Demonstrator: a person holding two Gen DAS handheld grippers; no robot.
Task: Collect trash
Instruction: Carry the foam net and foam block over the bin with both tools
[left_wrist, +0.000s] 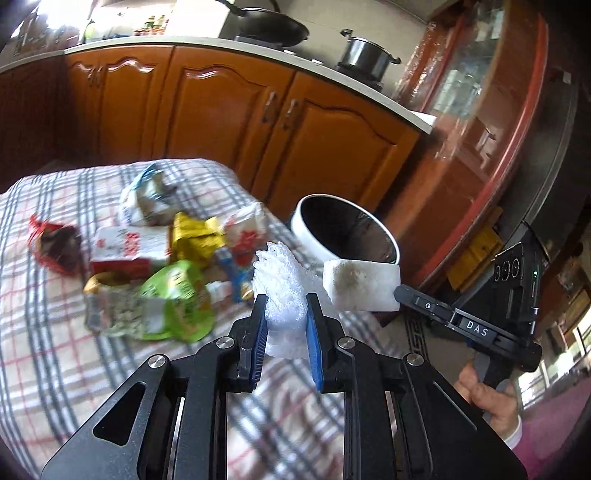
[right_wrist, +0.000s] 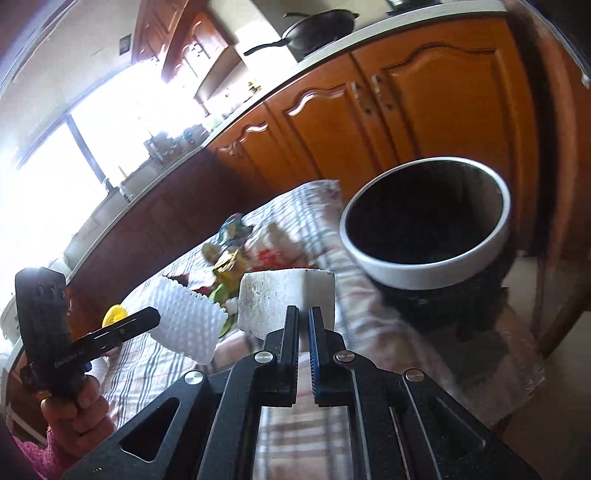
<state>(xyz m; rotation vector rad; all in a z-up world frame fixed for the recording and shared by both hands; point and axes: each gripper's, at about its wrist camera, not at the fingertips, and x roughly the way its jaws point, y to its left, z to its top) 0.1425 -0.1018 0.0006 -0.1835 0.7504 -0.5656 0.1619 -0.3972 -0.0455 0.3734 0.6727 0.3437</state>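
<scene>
My left gripper is shut on a crumpled white bubble-textured plastic piece, held above the table's right edge. My right gripper is shut on the lower edge of a dirty white foam block. In the left wrist view the foam block hangs just right of the plastic piece, on the right gripper. A round bin with a white rim and dark inside stands past the table's corner, ahead and right of both grippers. The left gripper with its plastic piece shows at the left.
A pile of wrappers and cartons lies on the plaid tablecloth, left of the grippers. Orange wooden cabinets with a counter, a wok and a pot stand behind. A glass-fronted cabinet is at the right.
</scene>
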